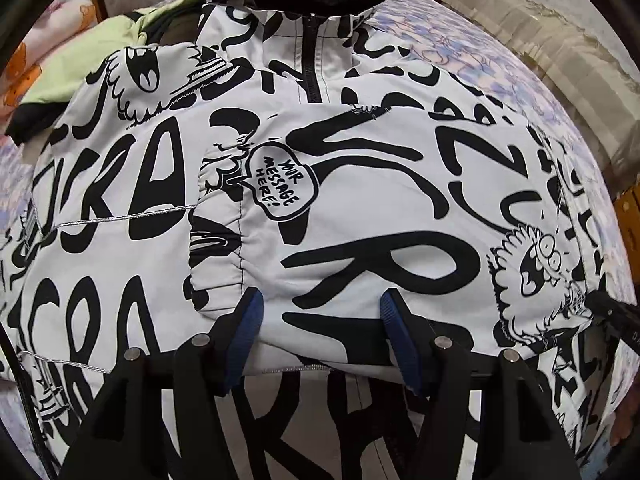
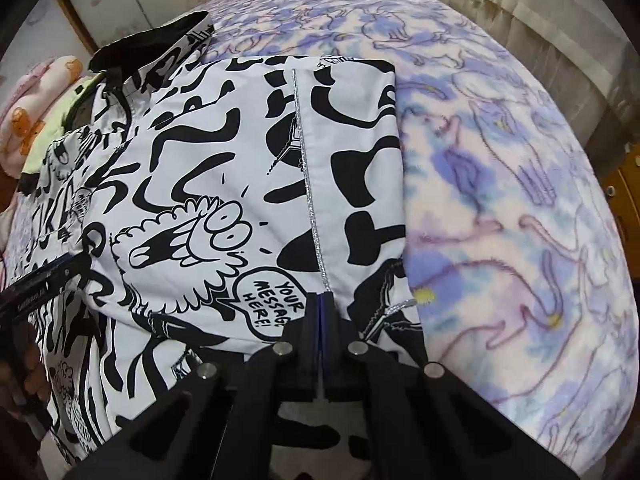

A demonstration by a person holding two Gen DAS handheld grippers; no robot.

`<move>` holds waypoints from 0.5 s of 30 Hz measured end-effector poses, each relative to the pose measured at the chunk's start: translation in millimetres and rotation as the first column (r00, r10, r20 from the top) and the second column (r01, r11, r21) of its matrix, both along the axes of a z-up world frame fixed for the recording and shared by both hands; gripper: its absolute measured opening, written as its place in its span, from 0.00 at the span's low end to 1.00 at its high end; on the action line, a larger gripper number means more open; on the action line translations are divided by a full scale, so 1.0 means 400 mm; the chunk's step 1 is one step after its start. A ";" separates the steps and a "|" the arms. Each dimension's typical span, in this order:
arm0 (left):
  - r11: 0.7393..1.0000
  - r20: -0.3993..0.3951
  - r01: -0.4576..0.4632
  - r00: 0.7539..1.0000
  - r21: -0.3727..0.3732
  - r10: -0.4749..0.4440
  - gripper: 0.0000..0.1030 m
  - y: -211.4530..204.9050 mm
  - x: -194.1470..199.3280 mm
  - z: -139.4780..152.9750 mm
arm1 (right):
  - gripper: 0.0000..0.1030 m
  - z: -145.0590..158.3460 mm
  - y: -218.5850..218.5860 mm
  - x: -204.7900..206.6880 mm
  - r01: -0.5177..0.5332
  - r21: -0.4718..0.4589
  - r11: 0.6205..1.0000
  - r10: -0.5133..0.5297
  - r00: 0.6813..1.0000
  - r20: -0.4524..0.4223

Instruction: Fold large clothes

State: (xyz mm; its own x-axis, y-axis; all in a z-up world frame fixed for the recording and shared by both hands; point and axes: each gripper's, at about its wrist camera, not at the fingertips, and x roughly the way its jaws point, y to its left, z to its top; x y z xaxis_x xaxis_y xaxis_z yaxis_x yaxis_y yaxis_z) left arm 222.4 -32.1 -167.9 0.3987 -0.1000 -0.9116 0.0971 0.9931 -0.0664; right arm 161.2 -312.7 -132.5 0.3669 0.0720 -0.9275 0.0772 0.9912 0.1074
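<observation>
In the left wrist view, the left tool [image 1: 320, 312] stands released, its blue pads apart over the folded sleeve of the jacket [image 1: 360, 184]. The slippery sleeve could slide open again if nothing pins it.

In the right wrist view, the right tool [image 2: 322, 304] is clenched on the jacket's edge; a thin pinch may slip. The jacket, white with black cartoon letters, lies on the bed [image 2: 500, 184].

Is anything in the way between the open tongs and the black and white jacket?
No, nothing visible is. The left tongs stand open right over the jacket, with a fold of its fabric between the blue pads.
</observation>
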 end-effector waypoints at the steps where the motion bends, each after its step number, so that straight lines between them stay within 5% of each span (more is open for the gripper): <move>1: 1.000 0.000 0.005 1.000 0.005 -0.005 0.59 -0.002 -0.002 0.002 | 0.03 -0.001 0.009 0.002 0.000 -0.017 1.000 0.000 1.000 -0.002; 10: 1.000 -0.010 0.001 1.000 -0.031 -0.001 0.59 0.019 -0.021 0.032 | 0.24 0.037 0.059 -0.020 0.006 -0.016 1.000 -0.006 1.000 0.006; 15: 0.999 0.004 0.019 1.000 -0.040 -0.019 0.59 0.025 -0.046 0.065 | 0.24 0.071 0.091 -0.042 -0.004 0.010 1.000 0.004 1.000 0.014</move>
State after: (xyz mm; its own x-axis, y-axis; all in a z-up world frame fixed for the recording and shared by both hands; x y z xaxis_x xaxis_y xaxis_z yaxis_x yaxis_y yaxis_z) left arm 203.9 -22.1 -141.8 0.4002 -0.1438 -0.9051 0.1159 0.9876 -0.1056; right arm 144.5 -276.3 -104.1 0.3800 0.0823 -0.9213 0.0716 0.9904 0.1180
